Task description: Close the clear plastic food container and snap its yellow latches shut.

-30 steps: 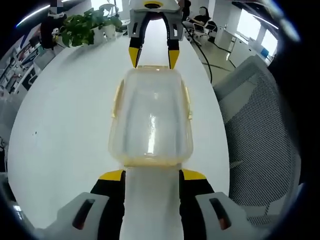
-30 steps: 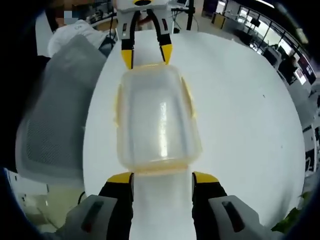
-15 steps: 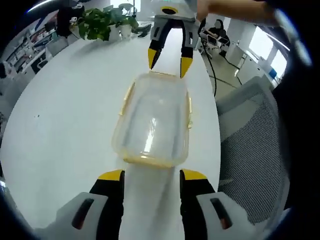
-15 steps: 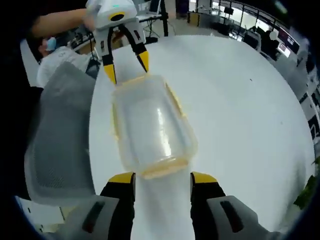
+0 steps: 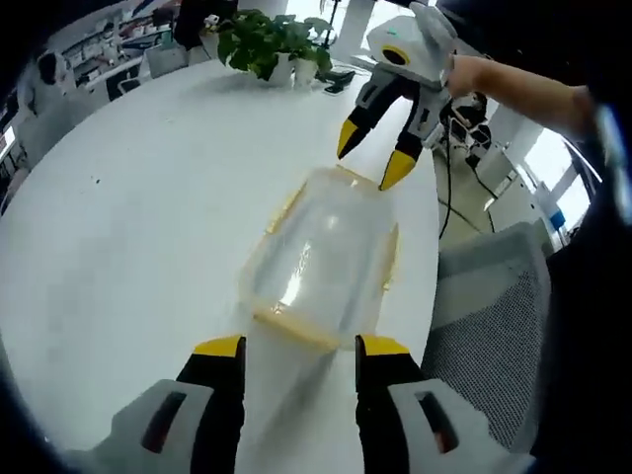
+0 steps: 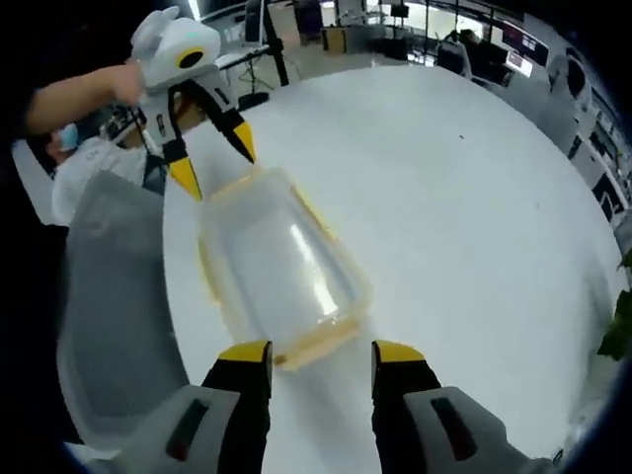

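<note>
The clear plastic container (image 5: pixel 321 259) lies on the white table (image 5: pixel 128 227) with its lid on and yellow latches along its rim. My left gripper (image 5: pixel 301 348) is open, its yellow tips just short of the container's near end. My right gripper (image 5: pixel 372 163) hangs open over the far end, held by a person's hand. In the right gripper view the container (image 6: pixel 276 272) lies slanted ahead of my open right gripper (image 6: pixel 321 354), and the left gripper (image 6: pixel 214 163) stands open at the far end. Whether the latches are snapped down is unclear.
A grey mesh chair (image 5: pixel 484 326) stands beside the table edge near the container, also seen as the chair (image 6: pixel 109 306). A potted plant (image 5: pixel 267 39) sits at the table's far side. The white table (image 6: pixel 464 227) spreads wide to the other side. Office desks lie beyond.
Both hands have swung sideways and the views have rolled, so the container now lies slanted in each. Both grippers stay open, off the container's ends.
</note>
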Action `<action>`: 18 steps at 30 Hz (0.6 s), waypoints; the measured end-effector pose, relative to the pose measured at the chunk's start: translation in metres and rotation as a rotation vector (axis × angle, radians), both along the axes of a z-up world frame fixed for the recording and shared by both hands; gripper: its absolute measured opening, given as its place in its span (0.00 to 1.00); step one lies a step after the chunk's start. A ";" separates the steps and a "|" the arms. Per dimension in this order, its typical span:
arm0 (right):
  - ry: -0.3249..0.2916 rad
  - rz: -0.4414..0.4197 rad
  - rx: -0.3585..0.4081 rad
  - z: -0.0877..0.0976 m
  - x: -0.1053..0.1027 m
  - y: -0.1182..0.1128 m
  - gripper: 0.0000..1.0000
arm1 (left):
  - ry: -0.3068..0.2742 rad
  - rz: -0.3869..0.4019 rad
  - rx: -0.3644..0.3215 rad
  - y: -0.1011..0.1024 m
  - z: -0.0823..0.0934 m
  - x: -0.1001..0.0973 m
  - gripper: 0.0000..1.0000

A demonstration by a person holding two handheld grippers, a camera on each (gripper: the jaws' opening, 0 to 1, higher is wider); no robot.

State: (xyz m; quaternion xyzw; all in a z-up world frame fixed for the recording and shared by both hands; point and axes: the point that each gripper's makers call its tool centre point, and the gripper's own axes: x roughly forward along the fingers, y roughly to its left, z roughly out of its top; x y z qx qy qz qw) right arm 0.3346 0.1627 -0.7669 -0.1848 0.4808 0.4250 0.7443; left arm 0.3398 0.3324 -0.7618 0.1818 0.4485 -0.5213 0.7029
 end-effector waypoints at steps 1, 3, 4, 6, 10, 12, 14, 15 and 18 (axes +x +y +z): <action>0.008 -0.012 0.005 0.000 0.000 0.000 0.37 | 0.020 0.036 -0.019 -0.001 0.001 0.001 0.40; 0.005 -0.036 0.015 0.001 0.002 0.001 0.37 | 0.046 0.080 -0.040 -0.003 0.002 0.001 0.41; 0.003 -0.046 0.017 0.001 0.003 0.001 0.37 | 0.044 0.084 -0.043 -0.003 0.002 0.001 0.42; 0.001 -0.068 0.027 0.001 0.005 0.003 0.37 | 0.041 0.096 -0.049 -0.004 0.000 0.001 0.46; 0.007 -0.108 0.038 0.000 0.005 0.005 0.37 | 0.067 0.144 -0.038 -0.001 -0.006 0.000 0.45; 0.008 -0.120 0.035 -0.002 0.004 0.005 0.37 | 0.075 0.165 -0.039 -0.001 -0.006 -0.002 0.45; 0.010 -0.131 0.043 -0.001 0.003 0.006 0.36 | 0.085 0.219 -0.062 -0.004 -0.003 -0.001 0.44; 0.008 -0.144 0.049 0.000 0.004 0.006 0.36 | 0.093 0.257 -0.066 -0.003 -0.002 0.000 0.44; 0.021 -0.183 0.069 -0.001 0.003 0.006 0.36 | 0.097 0.318 -0.066 0.000 -0.004 0.005 0.44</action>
